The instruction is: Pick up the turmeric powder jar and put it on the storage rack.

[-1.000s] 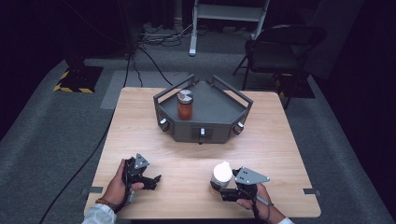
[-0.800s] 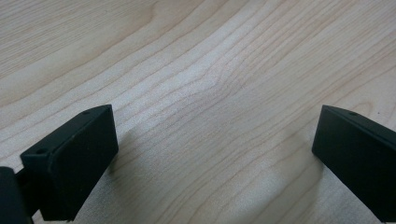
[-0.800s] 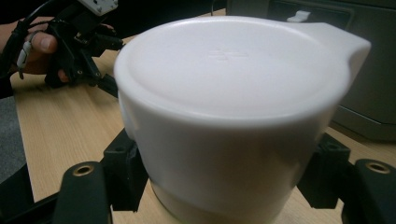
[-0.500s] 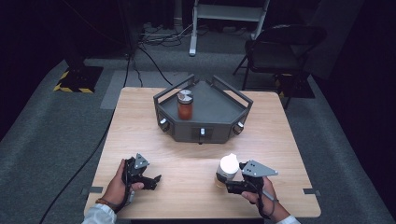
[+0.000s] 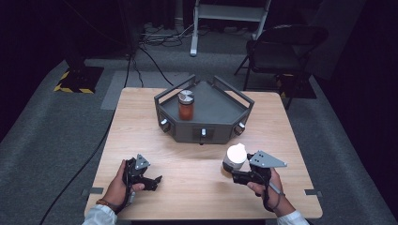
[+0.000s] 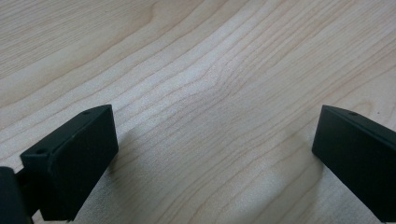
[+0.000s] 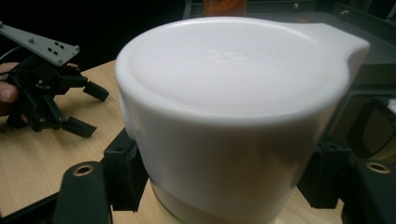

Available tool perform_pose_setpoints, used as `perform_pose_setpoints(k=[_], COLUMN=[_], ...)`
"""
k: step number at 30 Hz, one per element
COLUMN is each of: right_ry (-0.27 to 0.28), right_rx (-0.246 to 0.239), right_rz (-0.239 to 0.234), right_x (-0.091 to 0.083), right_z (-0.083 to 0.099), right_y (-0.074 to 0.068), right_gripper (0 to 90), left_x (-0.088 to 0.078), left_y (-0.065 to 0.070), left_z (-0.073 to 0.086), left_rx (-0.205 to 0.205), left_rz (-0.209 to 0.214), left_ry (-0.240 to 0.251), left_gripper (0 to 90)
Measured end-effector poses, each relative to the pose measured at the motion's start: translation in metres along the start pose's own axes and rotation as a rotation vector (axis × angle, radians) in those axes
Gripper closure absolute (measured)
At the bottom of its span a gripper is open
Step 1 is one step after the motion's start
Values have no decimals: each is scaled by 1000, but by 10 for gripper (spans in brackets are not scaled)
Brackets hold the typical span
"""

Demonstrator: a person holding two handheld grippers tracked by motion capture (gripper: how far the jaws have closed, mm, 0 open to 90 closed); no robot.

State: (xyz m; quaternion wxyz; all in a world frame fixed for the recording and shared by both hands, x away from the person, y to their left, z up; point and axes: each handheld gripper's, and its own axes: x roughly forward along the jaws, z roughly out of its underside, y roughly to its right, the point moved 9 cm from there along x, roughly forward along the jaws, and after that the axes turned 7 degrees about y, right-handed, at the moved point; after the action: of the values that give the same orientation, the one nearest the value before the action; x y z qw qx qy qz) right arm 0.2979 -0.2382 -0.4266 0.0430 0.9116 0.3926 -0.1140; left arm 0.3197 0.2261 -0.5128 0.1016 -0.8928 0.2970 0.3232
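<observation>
The white container (image 5: 234, 154) with its white lid is in the lower right part of the high view, in front of the grey tray (image 5: 220, 108) and a little right of its middle. The right claw (image 5: 233, 174) holds it: in the right gripper view the white container (image 7: 233, 121) stands between the two black jaws, and they press on its lower body from both sides. Whether its bottom touches the wooden surface (image 5: 197, 187) I cannot tell.

The grey tray sits in the upper middle of the surface. Inside it, at its left side, an orange jar (image 5: 186, 105) with a metal lid stands upright.

The left claw (image 5: 152, 182) is in the lower left of the high view, well apart from the container. Its jaws are wide and nothing is between them; the left gripper view shows bare wood there.
</observation>
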Motion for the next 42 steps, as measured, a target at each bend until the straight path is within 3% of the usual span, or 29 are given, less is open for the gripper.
perform_pose_setpoints(k=[13, 21, 30, 42], right_ry=[35, 61, 69, 82], right_rx=[-8, -20, -35, -39], right_rz=[70, 105, 167, 221], right_x=[11, 18, 34, 59], right_z=[-30, -53, -84, -104], right_y=[5, 16, 25, 38], right_gripper=[301, 301, 301, 301], left_x=[0, 0, 0, 0], left_y=[0, 0, 0, 0], left_z=[0, 0, 0, 0], left_rx=[1, 1, 1, 1], left_rz=[1, 1, 1, 1], left_ry=[0, 0, 0, 0], left_gripper=[1, 1, 1, 1])
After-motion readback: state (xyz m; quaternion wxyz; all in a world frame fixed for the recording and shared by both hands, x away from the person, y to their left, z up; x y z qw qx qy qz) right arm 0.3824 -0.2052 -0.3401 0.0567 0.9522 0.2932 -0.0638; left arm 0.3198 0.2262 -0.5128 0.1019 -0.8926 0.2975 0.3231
